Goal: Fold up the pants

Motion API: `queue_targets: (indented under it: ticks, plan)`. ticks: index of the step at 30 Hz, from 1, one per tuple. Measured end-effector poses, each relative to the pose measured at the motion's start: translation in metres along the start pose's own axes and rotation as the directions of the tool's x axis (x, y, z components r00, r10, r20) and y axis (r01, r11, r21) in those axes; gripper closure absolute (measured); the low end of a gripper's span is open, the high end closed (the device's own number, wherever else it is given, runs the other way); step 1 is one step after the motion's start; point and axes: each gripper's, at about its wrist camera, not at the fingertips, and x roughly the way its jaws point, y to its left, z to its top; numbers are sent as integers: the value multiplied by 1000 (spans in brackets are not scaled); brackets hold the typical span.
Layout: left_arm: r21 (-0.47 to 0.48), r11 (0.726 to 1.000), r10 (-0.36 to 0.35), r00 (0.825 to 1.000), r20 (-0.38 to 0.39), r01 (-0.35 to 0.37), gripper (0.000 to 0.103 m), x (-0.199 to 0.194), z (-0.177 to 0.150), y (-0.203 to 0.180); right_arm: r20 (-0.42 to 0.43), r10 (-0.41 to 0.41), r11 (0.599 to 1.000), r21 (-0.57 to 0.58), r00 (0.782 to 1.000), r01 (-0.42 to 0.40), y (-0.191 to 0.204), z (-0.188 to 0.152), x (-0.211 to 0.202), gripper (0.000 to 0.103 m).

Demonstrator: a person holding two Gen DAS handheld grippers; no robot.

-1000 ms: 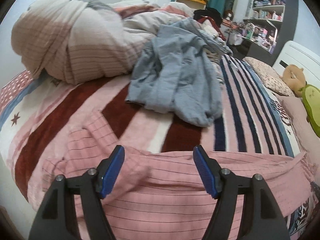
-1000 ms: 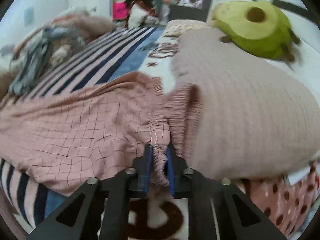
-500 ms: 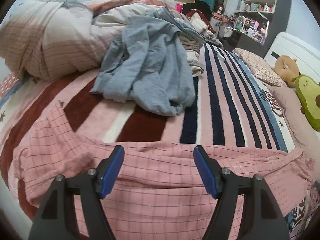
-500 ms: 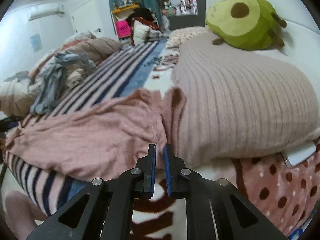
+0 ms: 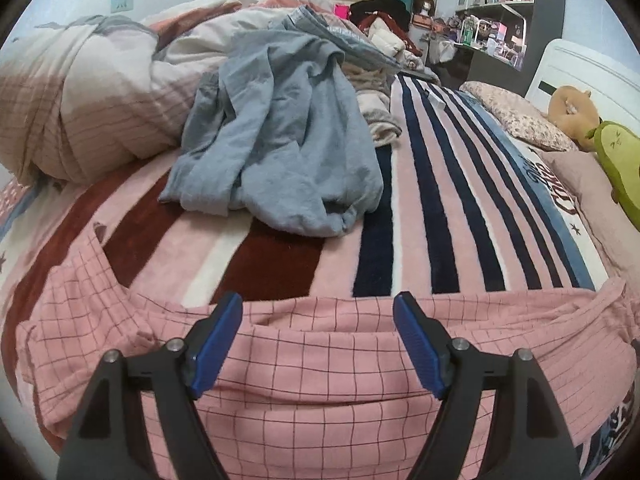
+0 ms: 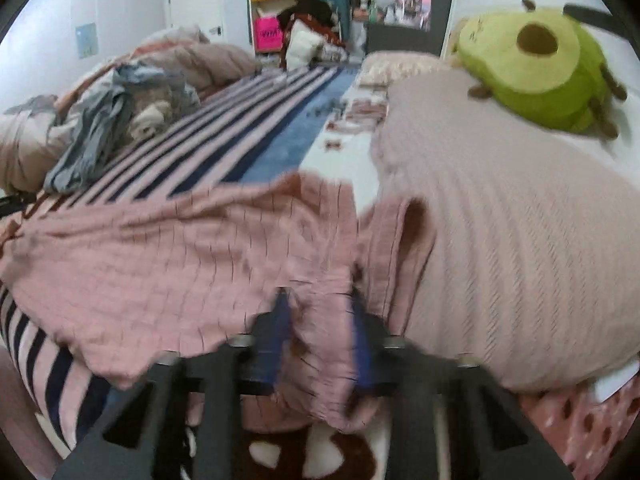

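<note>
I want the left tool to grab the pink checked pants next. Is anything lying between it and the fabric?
Nothing visible. The left tool, jaws opening, hangs right over the pink checked pants, bare fabric between its fingers. The grey garment lies farther up the bed, clear of the pants.

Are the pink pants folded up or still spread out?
Spread out: the pink pants lie in one long strip across the striped blanket, wrinkled, not stacked.

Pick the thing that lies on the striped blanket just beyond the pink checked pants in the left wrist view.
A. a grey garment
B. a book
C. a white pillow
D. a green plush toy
A: the crumpled grey garment lies on the striped blanket past the far edge of the pants.
</note>
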Motion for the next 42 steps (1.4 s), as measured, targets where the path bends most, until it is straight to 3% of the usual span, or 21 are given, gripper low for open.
queue_targets:
  ticks: [7, 14, 18, 19, 21, 23, 25, 27, 29, 32, 37, 39, 40, 42]
  plan:
    - [19, 999, -43, 999, 2, 43, 29, 2, -7, -6, 19, 40, 988, 147, 999, -43, -27, -15, -17, 103]
    - [78, 994, -75, 997, 23, 73, 29, 0, -11, -14, -38, 2, 994, 106, 999, 2, -22, -10, -31, 103]
    - [78, 993, -96, 995, 30, 93, 28, 0, -11, -12, -40, 106, 988, 116, 994, -101, -24, 7, -34, 98]
    - [79, 992, -102, 994, 32, 99, 28, 0, -11, -12, -54, 117, 987, 115, 992, -110, -23, 10, -32, 88]
    - [85, 990, -115, 993, 36, 112, 28, -1, -12, -12, -125, 118, 989, 100, 985, -106, -21, 15, -16, 77]
    - [86, 989, -120, 992, 40, 116, 28, -2, -12, -11, -160, 127, 989, 90, 979, -113, -17, 14, -4, 77]
    - [73, 991, -112, 993, 41, 109, 28, -4, -14, -6, -164, 143, 988, 79, 976, -132, -12, 10, 0, 101]
    - [47, 994, -97, 995, 38, 95, 28, -8, -15, 5, -137, 114, 991, 83, 984, -104, -10, 3, -6, 102]
    - [18, 998, -66, 997, 50, 65, 28, -15, -17, 21, -108, 47, 987, 157, 993, -30, -24, -3, -16, 103]
    - [-28, 999, -18, 998, 60, 20, 24, -26, -20, 47, -78, 28, 977, 214, 997, -10, -37, -11, -30, 103]
    - [-84, 996, 5, 999, 51, -1, 22, -47, -31, 87, -134, -69, 988, 128, 989, 87, -20, -9, -37, 100]
    - [-96, 995, 3, 999, 42, 1, 21, -53, -37, 100, -101, -132, 983, 113, 986, 143, -14, -2, -48, 89]
    - [-102, 995, 0, 999, 39, 4, 21, -55, -39, 107, -57, -162, 982, 93, 985, 166, -6, 5, -57, 78]
    - [-104, 995, 0, 1000, 29, 3, 20, -56, -44, 117, 15, -119, 991, 67, 993, 118, 9, 21, -68, 73]
